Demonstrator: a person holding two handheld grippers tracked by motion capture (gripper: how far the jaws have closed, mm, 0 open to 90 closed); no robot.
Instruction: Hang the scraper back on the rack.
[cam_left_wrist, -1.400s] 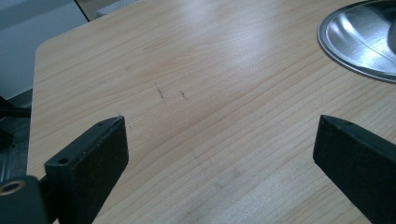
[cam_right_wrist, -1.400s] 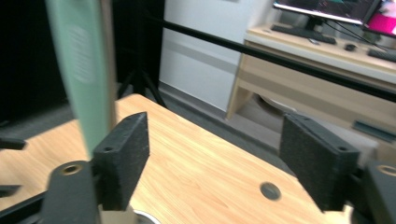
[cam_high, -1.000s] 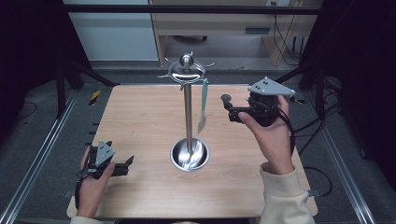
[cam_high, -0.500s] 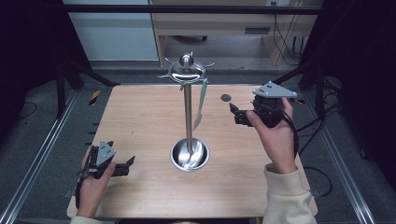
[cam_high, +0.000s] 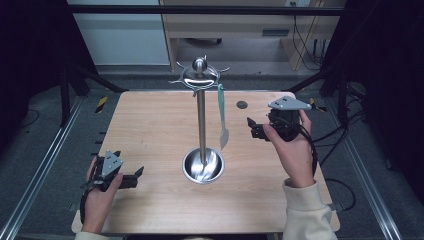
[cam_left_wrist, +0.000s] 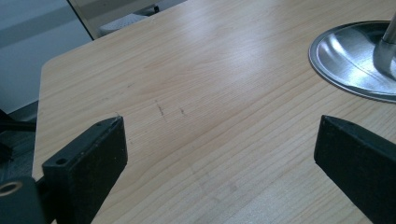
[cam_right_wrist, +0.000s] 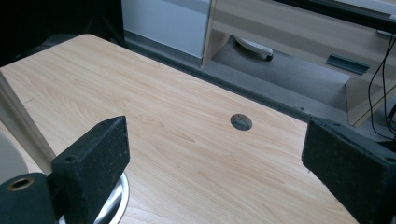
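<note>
A metal stand (cam_high: 201, 120) rises from a round steel dish base (cam_high: 190, 167) in the middle of the wooden table, with curved hooks around a knob at its top (cam_high: 200, 75). A teal-handled utensil (cam_high: 222, 117) hangs from one hook, blade down. My left gripper (cam_high: 137, 176) rests low at the near left corner, open and empty, its jaws pointing at the base (cam_left_wrist: 345, 60). My right gripper (cam_high: 251, 128) is held right of the stand, open and empty, apart from the utensil. In the right gripper view the jaws (cam_right_wrist: 215, 154) stand wide over bare wood.
A small round hole (cam_high: 242, 105) (cam_right_wrist: 241, 122) marks the table's far right part. Beyond the far edge are a grey floor and a wooden cabinet (cam_high: 240, 30). Black frame legs and metal rails (cam_high: 45, 165) flank the table. Cables trail at the right.
My right gripper has drawn back to the right and toward the near side, away from the hanging utensil, uncovering the table hole. The left gripper has stayed put.
</note>
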